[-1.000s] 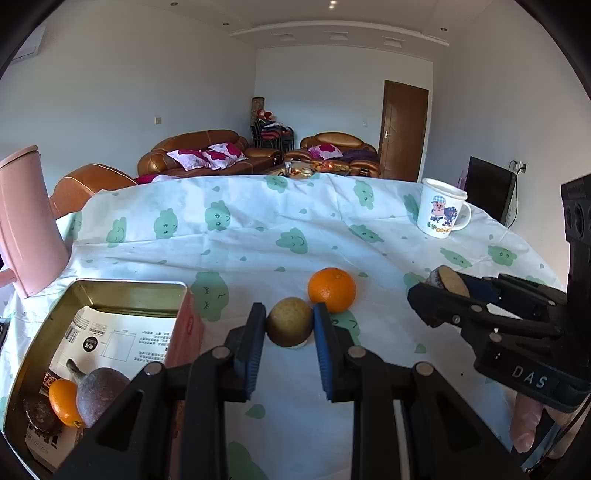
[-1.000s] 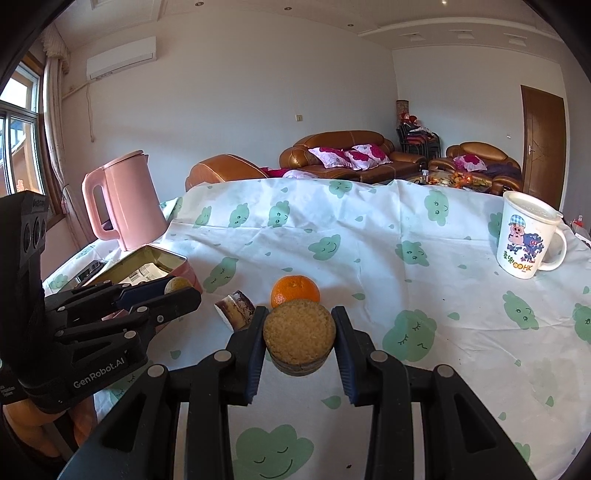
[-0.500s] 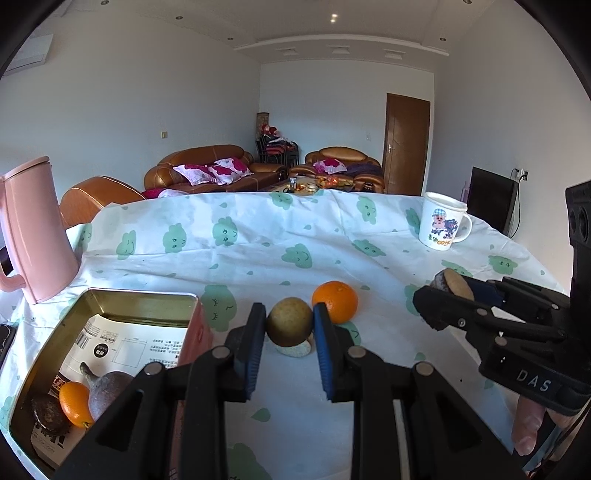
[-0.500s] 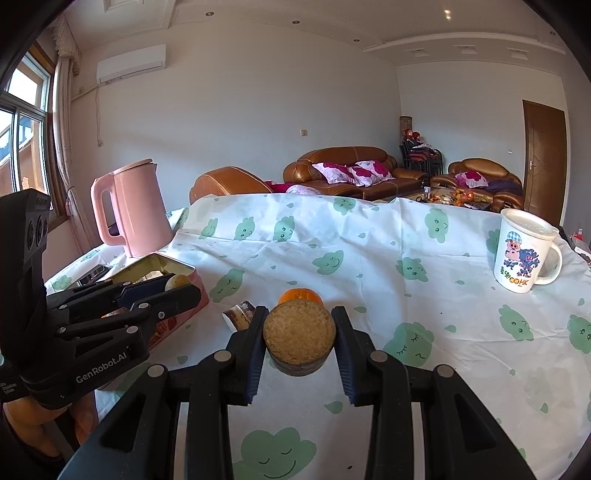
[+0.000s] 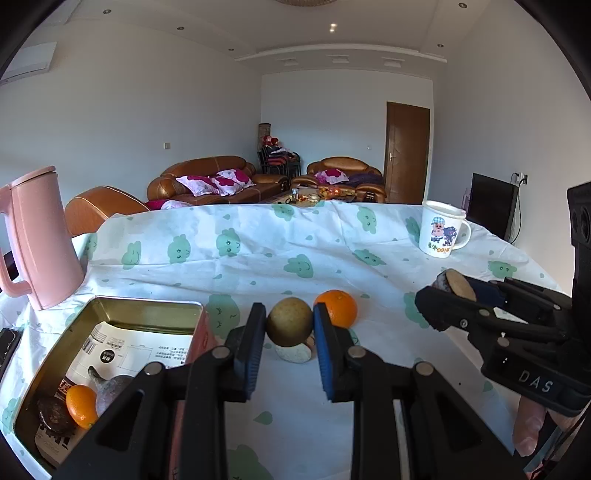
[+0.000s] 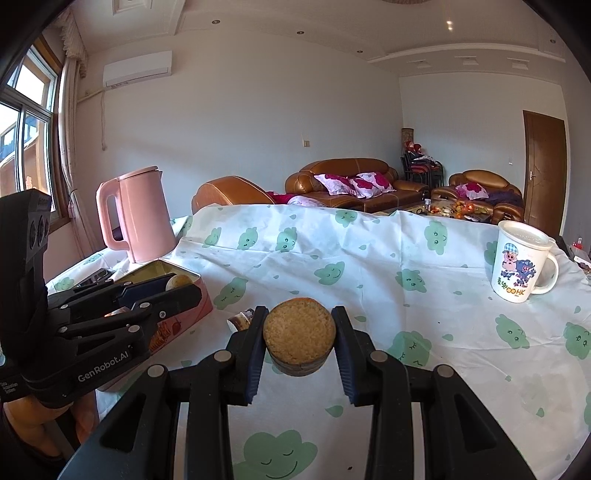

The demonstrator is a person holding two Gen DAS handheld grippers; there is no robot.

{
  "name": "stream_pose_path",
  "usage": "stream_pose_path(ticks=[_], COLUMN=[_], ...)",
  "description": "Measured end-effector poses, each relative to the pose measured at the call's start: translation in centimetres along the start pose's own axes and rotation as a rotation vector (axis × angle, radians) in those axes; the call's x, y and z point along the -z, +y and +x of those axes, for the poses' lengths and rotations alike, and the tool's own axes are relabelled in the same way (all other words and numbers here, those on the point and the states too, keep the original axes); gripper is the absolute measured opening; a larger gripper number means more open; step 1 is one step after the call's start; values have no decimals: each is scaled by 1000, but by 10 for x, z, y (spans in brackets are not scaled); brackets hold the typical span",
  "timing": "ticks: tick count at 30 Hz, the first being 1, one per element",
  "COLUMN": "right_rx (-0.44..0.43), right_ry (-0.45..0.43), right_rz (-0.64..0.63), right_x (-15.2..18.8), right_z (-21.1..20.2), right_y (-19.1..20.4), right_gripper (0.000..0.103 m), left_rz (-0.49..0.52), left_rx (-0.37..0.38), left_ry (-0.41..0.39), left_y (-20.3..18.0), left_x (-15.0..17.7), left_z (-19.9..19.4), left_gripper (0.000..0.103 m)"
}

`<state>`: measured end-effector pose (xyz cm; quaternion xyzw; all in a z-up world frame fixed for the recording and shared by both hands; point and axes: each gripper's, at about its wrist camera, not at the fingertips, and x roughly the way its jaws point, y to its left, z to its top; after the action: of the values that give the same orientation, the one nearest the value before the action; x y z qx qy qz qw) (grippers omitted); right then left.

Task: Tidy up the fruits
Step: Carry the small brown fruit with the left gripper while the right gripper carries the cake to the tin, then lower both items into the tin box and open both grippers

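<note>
Brown fruit (image 5: 289, 321) sits clamped between the left claw (image 5: 289, 338) pads.

Daylight fills the room, entering through the window (image 6: 26, 122) at the left edge of the right wrist view, where the panes are blown out. Small ceiling spotlights (image 5: 333, 25) glow as bright dots. The white tablecloth (image 5: 258, 266) on the worktop is evenly lit, with soft shadows under the fruit. Both fisheye views bend walls and ceiling strongly and darken to black at the corners. The focus is sharp throughout, without motion blur.
</note>
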<state>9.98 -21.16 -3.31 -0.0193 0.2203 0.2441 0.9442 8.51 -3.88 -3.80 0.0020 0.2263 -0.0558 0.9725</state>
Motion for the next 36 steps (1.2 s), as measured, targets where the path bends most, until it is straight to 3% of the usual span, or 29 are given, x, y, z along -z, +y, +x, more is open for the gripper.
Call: stream_pose_path(ticks=[9,14,27,36], right_rx=[26,-28,-224,-293], right_ry=[-31,10,54,138], right_rz=[-30,-10,-132,-191], right_x=[0,-1,-22,-14], right_z=[-6,0,27,64], right_y=[6,15,114,161], right_gripper=[36,36,36,37], left_rz=[3,-1,-131,-197], left_rx=[-8,-8,-213,-261], left_ry=[-38,-31,-4,50], left_y=[0,11,123,167], left_x=[2,6,10,21], left_z=[-11,-23,-58,-49], left_gripper=[27,27,27,27])
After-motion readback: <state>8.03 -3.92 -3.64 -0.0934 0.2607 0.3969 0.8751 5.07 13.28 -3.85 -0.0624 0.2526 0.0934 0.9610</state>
